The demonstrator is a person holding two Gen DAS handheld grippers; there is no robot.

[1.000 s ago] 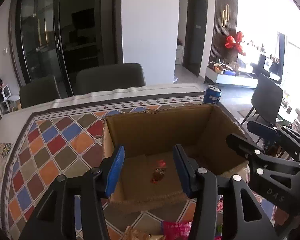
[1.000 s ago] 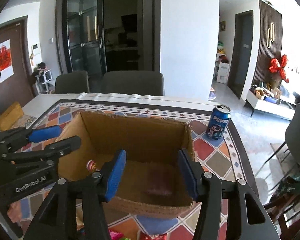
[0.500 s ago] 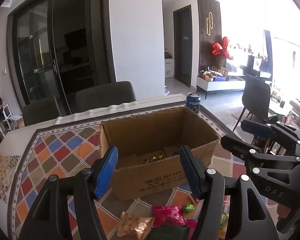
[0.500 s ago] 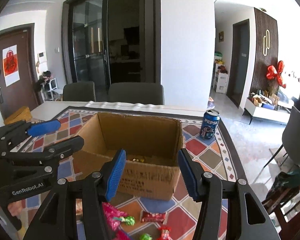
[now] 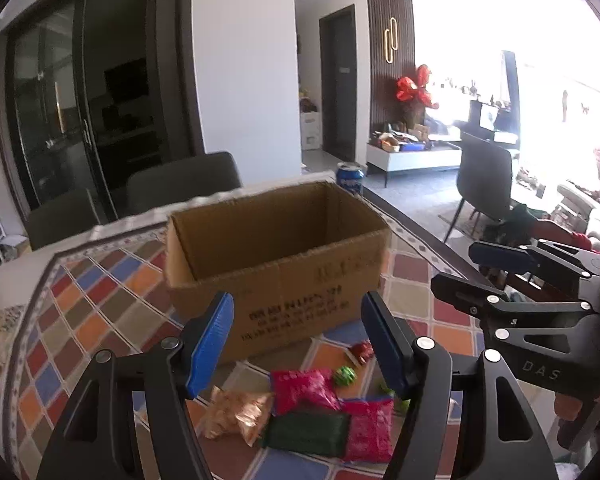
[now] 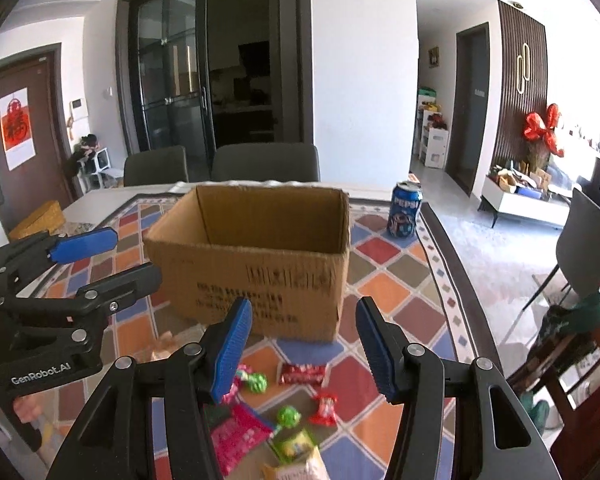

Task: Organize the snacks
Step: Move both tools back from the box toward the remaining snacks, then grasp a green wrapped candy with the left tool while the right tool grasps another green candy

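The snacks (image 6: pixel 292 404) are scattered on the bench (image 6: pixel 396 276) at 6 o'clock of the open box (image 6: pixel 260 256), within reach. Both hand-held grippers, left (image 5: pixel 296 344), just widened, and right (image 6: pixel 304 344), are held apart, empty, for picking.

Black handheld grippers with blue ribbed pads
Left gripper (image 5: pixel 298 340) and right gripper (image 6: pixel 304 344): silver screws, white lettering.

Open cardboard box (image 5: pixel 276 256) on patterned tablecloth (image 5: pixel 100 300), snack packets (image 5: pixel 308 412) in front
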